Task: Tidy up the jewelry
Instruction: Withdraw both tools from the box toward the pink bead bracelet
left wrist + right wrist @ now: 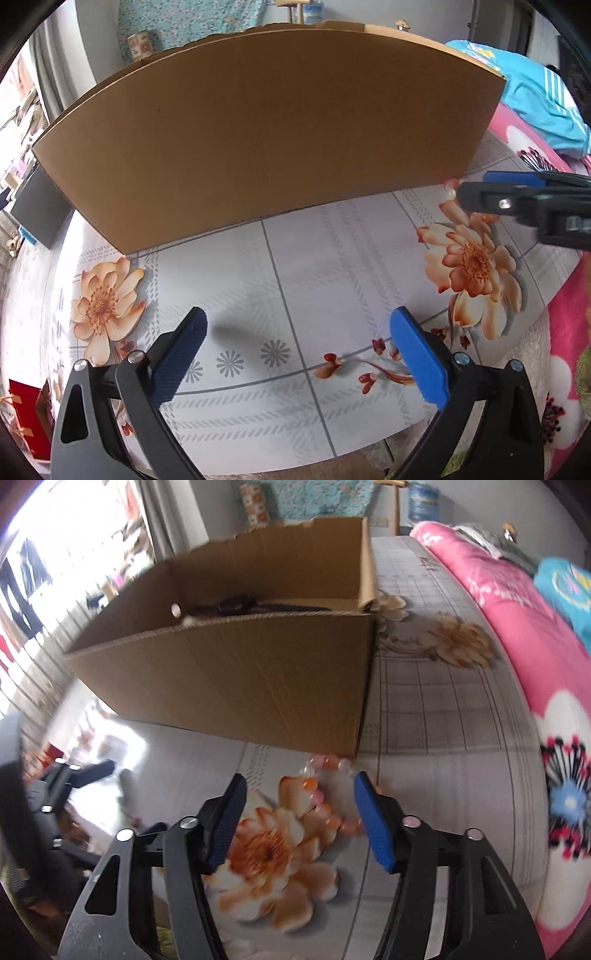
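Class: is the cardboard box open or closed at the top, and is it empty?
Open and not empty. The box has no flaps over its top, and the right wrist view shows dark items lying inside.

Left black two-finger gripper with blue ribbed pads (297,328): jaws spread wide, nothing between them, angled steeply down. Right black two-finger gripper with blue ribbed pads (299,795): jaws partly apart, pads pressing on nothing, also angled steeply down.
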The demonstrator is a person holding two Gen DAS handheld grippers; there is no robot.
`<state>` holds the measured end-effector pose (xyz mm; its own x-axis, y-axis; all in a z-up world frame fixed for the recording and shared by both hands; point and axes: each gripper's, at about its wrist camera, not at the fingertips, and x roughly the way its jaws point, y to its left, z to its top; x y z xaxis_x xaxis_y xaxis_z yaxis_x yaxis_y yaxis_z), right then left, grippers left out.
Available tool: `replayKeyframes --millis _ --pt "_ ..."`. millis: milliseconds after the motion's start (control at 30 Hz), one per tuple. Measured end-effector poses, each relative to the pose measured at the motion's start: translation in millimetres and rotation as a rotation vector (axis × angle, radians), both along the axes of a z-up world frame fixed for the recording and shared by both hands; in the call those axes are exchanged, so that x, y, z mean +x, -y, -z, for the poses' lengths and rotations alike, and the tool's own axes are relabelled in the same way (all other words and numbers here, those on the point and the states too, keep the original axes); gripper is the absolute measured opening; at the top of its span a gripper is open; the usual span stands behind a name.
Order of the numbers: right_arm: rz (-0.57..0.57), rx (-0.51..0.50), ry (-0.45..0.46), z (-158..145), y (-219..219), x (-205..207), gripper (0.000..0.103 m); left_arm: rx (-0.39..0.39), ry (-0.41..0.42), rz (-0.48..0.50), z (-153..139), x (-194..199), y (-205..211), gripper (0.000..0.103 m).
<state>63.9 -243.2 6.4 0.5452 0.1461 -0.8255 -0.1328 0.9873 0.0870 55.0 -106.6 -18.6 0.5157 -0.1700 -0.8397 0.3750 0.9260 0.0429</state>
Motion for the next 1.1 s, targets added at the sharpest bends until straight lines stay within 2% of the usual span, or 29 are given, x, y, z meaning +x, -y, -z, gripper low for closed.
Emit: replayKeyframes --millis 133,200,300,367,400,600,733,933,1100 --pt "-0.043 -0.101 -0.027 14 -10 4 0.039 -0.025 -0.015 -0.033 2 -1 -3 0.097" --pt "-0.057 -0.146 -0.015 18 -13 3 0.038 -0.022 -0.012 -0.045 3 -3 -5 0.097" --pt "-0.059 -0.147 -0.01 17 -11 1 0.029 -0.027 -0.005 -0.063 2 -9 -6 0.097" --pt "-0.06 -0.135 -0.013 16 -10 1 0.01 -0.029 0.0 -0.073 2 -13 -6 0.097" --pt "-0.058 -0.137 -0.014 16 -10 2 0.007 -0.031 0.002 -0.074 3 -13 -8 0.097" --pt "-0.056 -0.116 -0.003 14 -3 6 0.007 -0.035 0.011 -0.082 3 -21 -10 0.097" --pt "-0.04 -0.093 0.033 -2 1 -2 0.007 -0.037 0.013 -0.082 6 -21 -13 0.097" --pt "-0.016 -0.014 0.075 -27 8 -11 0.007 -0.037 0.014 -0.089 7 -18 -13 0.097" --pt "-0.045 0.073 0.092 -42 3 -17 0.007 -0.036 0.013 -0.096 6 -20 -13 0.097"
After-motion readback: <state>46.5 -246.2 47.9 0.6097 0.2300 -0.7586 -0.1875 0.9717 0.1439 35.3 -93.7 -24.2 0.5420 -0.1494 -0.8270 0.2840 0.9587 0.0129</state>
